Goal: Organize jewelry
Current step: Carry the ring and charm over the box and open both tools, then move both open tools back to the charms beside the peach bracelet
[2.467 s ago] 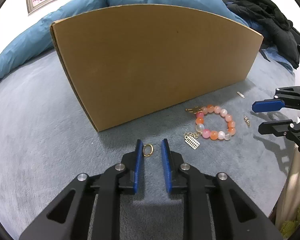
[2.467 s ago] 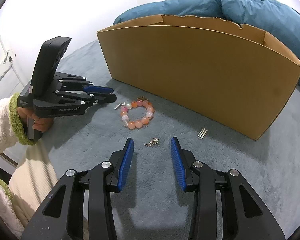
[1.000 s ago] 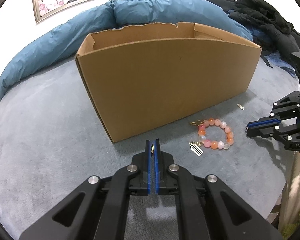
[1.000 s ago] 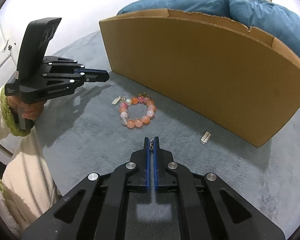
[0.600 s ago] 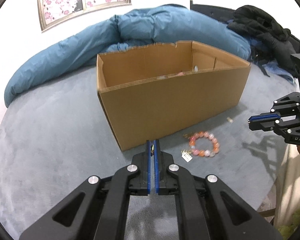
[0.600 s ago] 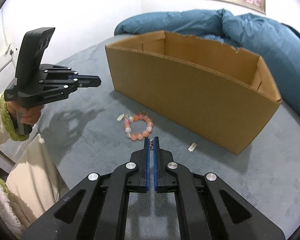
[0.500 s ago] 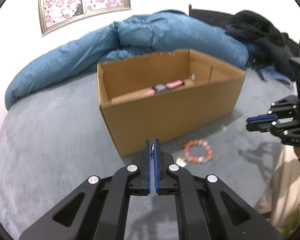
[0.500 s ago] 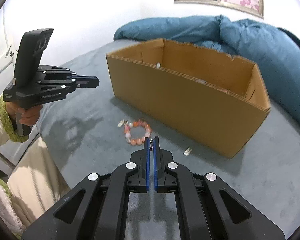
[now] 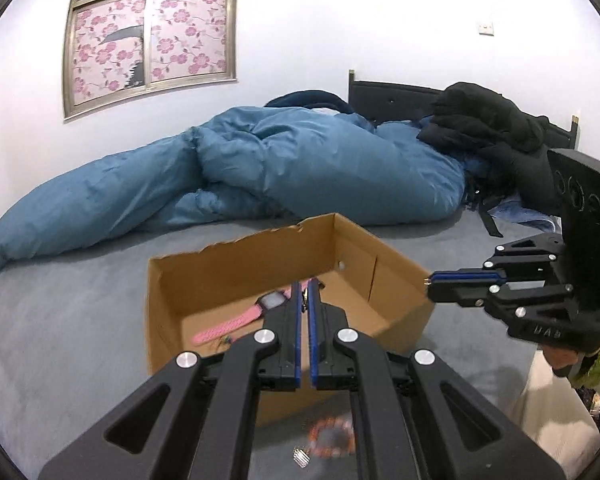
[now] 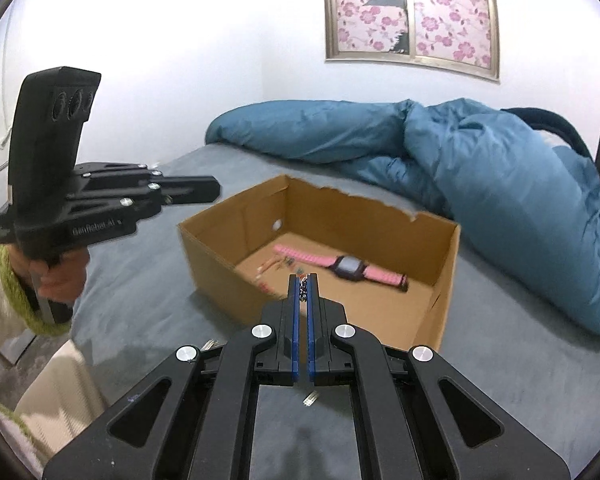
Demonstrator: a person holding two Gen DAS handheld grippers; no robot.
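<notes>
Both grippers have risen from the bed (image 9: 60, 320) to hover above the cardboard box (image 10: 446, 280), the left gripper (image 9: 308, 292) with jaws pinched on a small gold ring (image 9: 307, 295), the right gripper (image 10: 303, 282) with jaws pinched on a chain charm (image 10: 305, 286), so the carry-and-drop step looks underway and next each should open over the box.

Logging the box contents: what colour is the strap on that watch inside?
Pink strap on the watch, with a dark case. Right wrist view shows it best.

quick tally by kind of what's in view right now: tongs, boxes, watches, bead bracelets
tongs: 2 (left tongs, right tongs)
cardboard box: 1
pink watch: 1
bead bracelet: 1, blurred, on the bed outside the box
total: 5
</notes>
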